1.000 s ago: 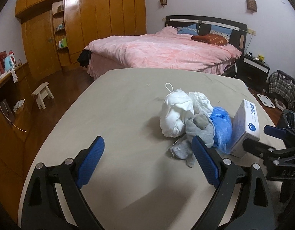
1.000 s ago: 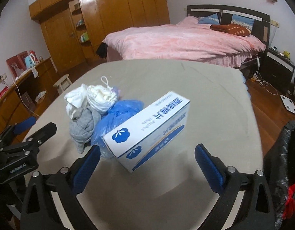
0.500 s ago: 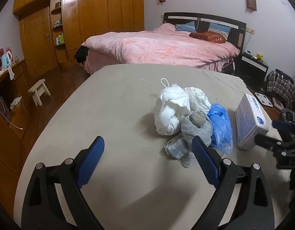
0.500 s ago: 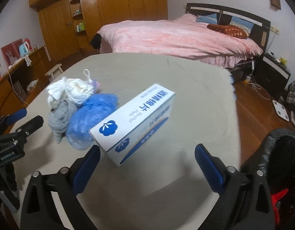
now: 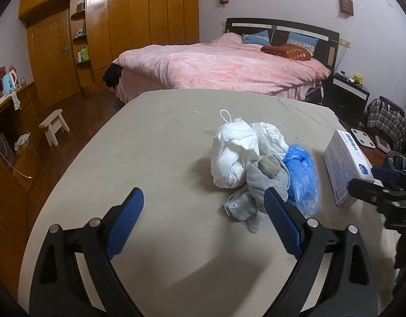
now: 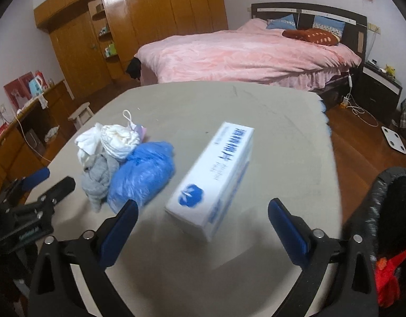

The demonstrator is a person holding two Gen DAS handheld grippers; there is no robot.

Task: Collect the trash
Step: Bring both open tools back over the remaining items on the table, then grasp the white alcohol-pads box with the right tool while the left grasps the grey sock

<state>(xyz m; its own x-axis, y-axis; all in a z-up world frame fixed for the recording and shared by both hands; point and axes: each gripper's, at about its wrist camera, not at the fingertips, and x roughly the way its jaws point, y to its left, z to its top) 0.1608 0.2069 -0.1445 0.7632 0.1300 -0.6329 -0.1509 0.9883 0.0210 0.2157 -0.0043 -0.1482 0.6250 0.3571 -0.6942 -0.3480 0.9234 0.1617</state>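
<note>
Since a second ago the white box (image 6: 213,179) has swung round in the right wrist view: it lay slantwise across the frame, now its blue-flower end points back at the camera, and it reads blurred, so the small print can't be made out. Same trash heap as before, same spot on the beige table (image 5: 155,142), just left of the box: white wad (image 5: 233,155), grey sock (image 5: 258,190), blue plastic bag (image 5: 302,177), all touching each other.

Hidden stuff: from the left wrist camera the right-hand fingertip of the left gripper (image 5: 204,219) covers part of the sock and bag, and the box (image 5: 346,169) sits at the frame's right side with the right gripper (image 5: 379,182) in front of its near corner. Only the right wrist view shows the black trash bag (image 6: 387,198) at the table's right side, with something red (image 6: 390,272) inside, cut off by the frame edge. Only that view shows a bit of purple behind the white wad (image 6: 115,140) too.

Both tools are spread wide and hold nothing: the left gripper's jaws gape over bare table near the heap, and the right gripper (image 6: 201,219) straddles the box's near end without touching it, as far as can be seen.
</note>
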